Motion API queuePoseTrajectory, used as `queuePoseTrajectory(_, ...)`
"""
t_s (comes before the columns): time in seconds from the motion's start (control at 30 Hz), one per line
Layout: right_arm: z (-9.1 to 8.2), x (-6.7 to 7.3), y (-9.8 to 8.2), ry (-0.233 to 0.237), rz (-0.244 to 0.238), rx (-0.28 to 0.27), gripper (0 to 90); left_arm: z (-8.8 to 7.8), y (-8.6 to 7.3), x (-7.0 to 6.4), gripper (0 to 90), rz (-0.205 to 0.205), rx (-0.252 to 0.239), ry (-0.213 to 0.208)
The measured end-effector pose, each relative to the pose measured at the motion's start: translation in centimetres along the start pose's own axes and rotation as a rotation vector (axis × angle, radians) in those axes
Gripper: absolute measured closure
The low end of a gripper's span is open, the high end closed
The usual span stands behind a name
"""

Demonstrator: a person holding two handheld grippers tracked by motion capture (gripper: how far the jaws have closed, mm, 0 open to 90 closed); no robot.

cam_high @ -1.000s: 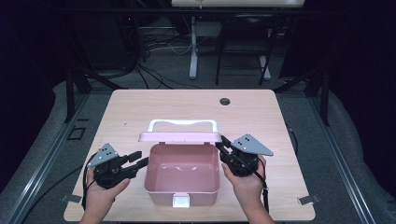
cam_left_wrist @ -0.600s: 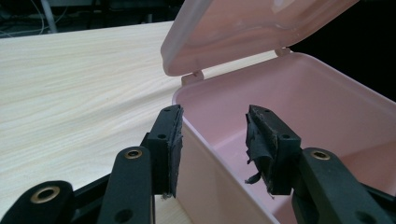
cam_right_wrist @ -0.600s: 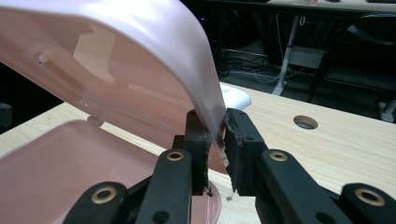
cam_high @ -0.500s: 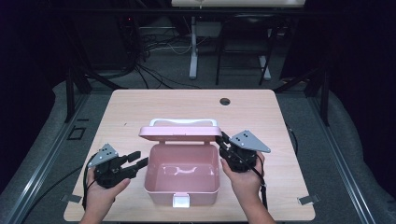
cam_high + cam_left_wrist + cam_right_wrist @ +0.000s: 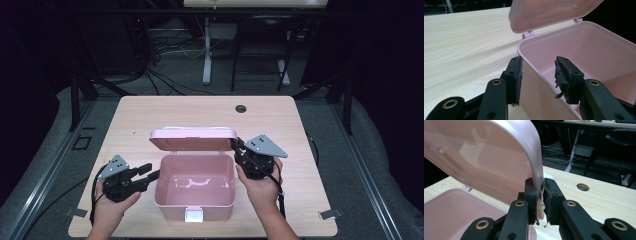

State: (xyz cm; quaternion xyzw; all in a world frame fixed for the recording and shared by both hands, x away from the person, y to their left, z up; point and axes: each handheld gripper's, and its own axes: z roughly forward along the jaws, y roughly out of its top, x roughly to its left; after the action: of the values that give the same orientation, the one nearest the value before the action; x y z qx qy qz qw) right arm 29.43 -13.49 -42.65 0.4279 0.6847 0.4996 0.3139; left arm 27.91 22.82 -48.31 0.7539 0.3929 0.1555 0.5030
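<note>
The right gripper has been closing and pinches the lid of the empty pink box mid-surface, half lowered, while the left gripper's wide-open fingers straddle its side wall untouched; next: ease the lid shut.

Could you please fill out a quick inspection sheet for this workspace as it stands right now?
Surface: light wooden table with a round cable hole near the far edge.
Job's things: pink box, empty inside; its hinged lid partly raised over the back; white latch at the front.
Clutter: nothing seen.
Grippers: left tool straddles the box's left wall, pads not pressing; its jaws have just been closing slightly. Right tool is clamped on the lid's edge; its jaws have just been closing.
Cables: one trails from each tool; more lie on the floor beyond the table.
Surroundings: dark room, grey floor, a white desk leg behind.
</note>
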Motion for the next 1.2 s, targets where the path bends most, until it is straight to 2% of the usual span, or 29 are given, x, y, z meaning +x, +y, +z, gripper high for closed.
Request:
queuePoseTrajectory(0.67,1.1,-0.4,0.7,-0.020,-0.007,0.008,83.2,0.6,-0.4,-0.2,58.1,0.011,0.015,-0.005)
queuePoseTrajectory(0.83,1.4,-0.5,1.0,-0.026,-0.013,0.021,83.6,0.8,-0.4,-0.4,58.2,0.015,0.032,-0.018)
queuePoseTrajectory(0.93,1.5,-0.6,1.2,-0.027,-0.015,0.025,83.7,0.9,-0.5,-0.5,58.2,0.014,0.027,-0.018)
queuePoseTrajectory(1.2,1.9,-0.7,1.4,-0.032,-0.021,0.034,84.1,1.4,-0.7,-0.6,58.7,0.029,0.053,-0.011)
